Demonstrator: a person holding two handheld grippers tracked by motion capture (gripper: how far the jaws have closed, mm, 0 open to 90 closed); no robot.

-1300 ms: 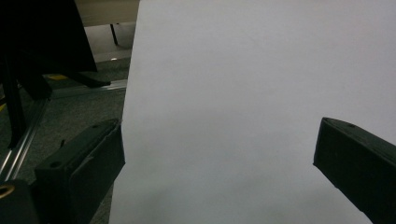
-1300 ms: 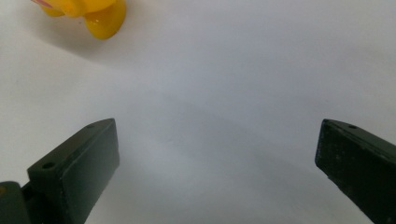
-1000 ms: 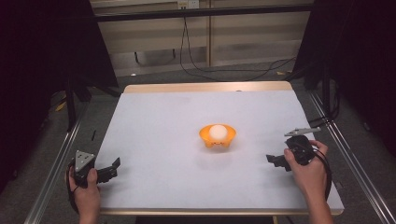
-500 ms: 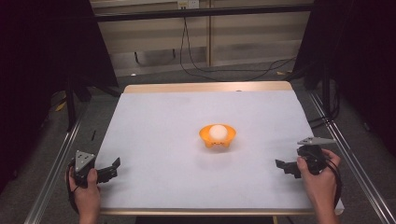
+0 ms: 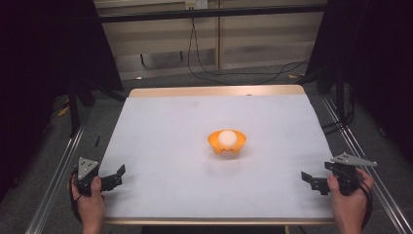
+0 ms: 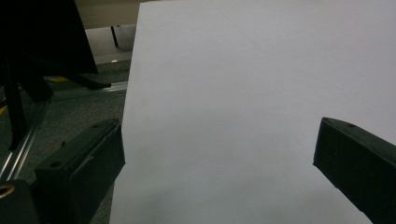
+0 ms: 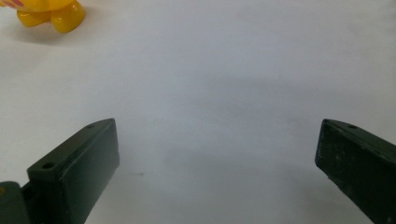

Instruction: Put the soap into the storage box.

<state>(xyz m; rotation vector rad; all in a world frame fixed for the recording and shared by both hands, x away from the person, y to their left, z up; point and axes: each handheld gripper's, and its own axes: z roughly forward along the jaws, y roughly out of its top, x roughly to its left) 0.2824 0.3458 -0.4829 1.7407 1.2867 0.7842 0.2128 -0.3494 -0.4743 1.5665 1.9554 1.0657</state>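
My right gripper [image 5: 311, 181] has drawn back from the middle of the white table [image 5: 160, 146] to its near right corner over the last second, while my left gripper [image 5: 113, 176] has stayed parked at the near left corner. I read that as my part with the small orange plastic bowl [image 5: 227, 143] being done: it sits mid-table, well apart from both tools, with the white ball [image 5: 227, 137] resting inside. Both hands sit low at the edge, jaws spread wide, gripping nothing.

Orange bowl [image 7: 46, 14] cut off by right gripper view's top edge
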